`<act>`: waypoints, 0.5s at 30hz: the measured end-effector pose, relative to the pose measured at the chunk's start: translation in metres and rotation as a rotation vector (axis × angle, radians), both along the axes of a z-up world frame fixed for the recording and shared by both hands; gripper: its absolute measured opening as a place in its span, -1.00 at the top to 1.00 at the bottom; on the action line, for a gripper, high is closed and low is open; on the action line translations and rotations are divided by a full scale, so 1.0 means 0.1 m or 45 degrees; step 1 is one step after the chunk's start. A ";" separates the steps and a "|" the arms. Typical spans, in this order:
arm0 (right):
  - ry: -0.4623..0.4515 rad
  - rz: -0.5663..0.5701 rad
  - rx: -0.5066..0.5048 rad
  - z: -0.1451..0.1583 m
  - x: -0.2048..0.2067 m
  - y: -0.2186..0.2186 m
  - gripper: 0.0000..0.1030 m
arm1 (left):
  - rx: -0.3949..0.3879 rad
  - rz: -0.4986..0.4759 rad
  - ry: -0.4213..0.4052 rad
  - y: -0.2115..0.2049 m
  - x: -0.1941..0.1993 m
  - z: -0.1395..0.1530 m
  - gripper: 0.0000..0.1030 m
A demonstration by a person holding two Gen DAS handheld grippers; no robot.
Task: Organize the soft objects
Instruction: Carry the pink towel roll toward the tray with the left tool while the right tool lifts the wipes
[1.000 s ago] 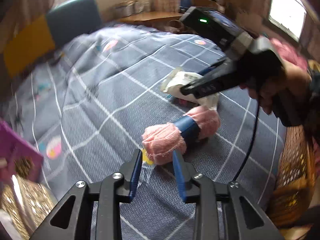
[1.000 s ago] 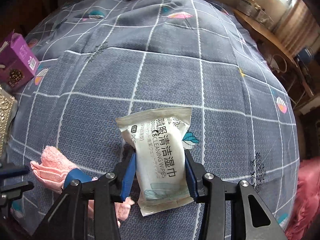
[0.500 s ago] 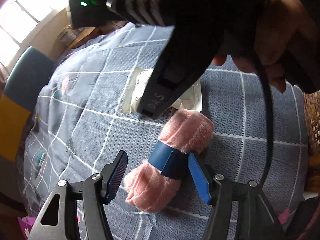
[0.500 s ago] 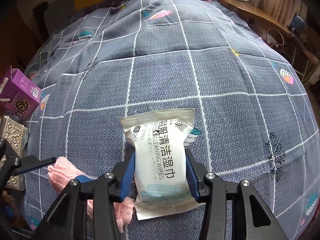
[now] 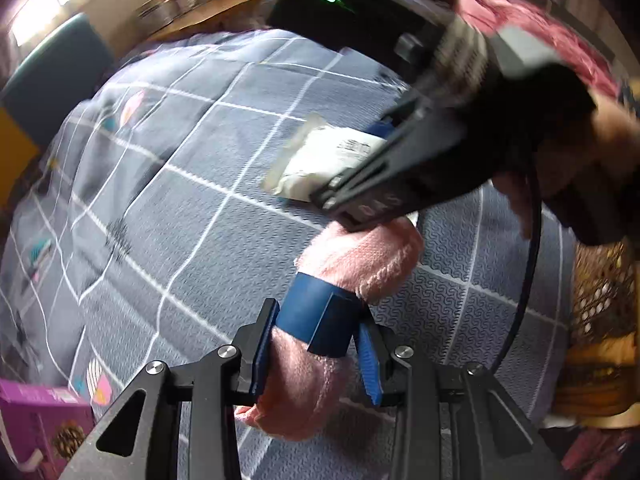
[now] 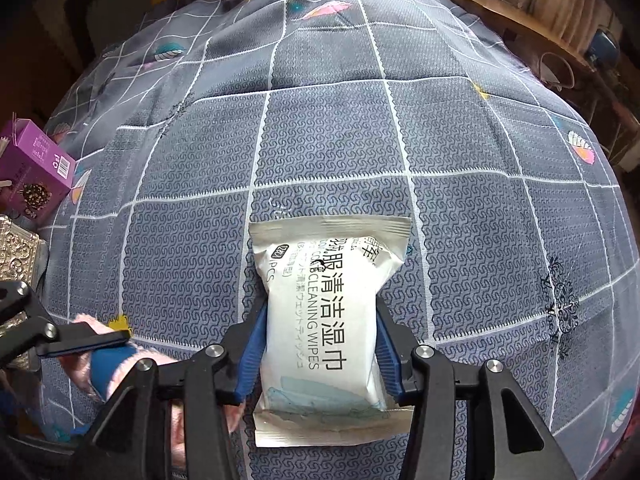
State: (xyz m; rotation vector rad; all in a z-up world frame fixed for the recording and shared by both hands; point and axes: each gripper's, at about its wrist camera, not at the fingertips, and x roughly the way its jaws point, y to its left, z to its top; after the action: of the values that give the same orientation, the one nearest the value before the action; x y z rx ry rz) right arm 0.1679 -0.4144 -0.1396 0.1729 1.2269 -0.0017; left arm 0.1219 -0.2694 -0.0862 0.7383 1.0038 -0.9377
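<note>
Lying on a bed with a grey quilt (image 6: 320,152) marked by white squares, a rolled pink fluffy towel with a blue band (image 5: 352,276) is seen near the front. The left hand-held gripper (image 5: 316,356) is closed on this roll, with one blue pad pressed to each side just behind the blue band; its jaws have just been closing, and the towel is squeezed between them. The far end of the roll sticks out past the pads and rests on the quilt. Just beyond it, a soft white pack of cleaning wipes with black writing (image 6: 324,320) is gripped by the right hand-held gripper (image 6: 320,360). The blue pads are pressed on the long sides of the pack, near its lower half, and the jaws have just been opening a little, though the pack is seen between them and touched by both. The pack's sealed top edge points away across the quilt. In the left wrist view the same pack (image 5: 324,160) is seen beside the pink roll, under the black body of the other gripper, which is held by a person's hand (image 5: 608,140). A purple cardboard box (image 6: 32,168) is placed at the left edge of the bed. A brown woven basket (image 5: 600,320) is seen at the right side.
</note>
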 end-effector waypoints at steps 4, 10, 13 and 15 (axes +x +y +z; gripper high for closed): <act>0.000 -0.017 0.010 -0.02 0.01 0.00 -0.01 | -0.003 0.106 -0.003 0.16 0.17 0.20 0.29; -0.006 0.007 -0.059 -0.05 0.02 0.10 0.01 | -0.099 0.285 -0.034 0.41 0.49 0.60 0.29; -0.011 0.038 -0.106 -0.07 0.01 0.16 0.00 | -0.216 0.493 -0.028 0.74 0.85 0.96 0.29; -0.015 0.047 -0.120 -0.08 0.01 0.19 -0.01 | -0.276 0.620 -0.035 0.99 1.05 1.16 0.29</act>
State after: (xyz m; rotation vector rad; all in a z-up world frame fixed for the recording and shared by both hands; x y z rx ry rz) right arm 0.1690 -0.3949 -0.1478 0.0677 1.2158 -0.0263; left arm 0.2271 -0.1702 0.0300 0.3010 0.9799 -0.5952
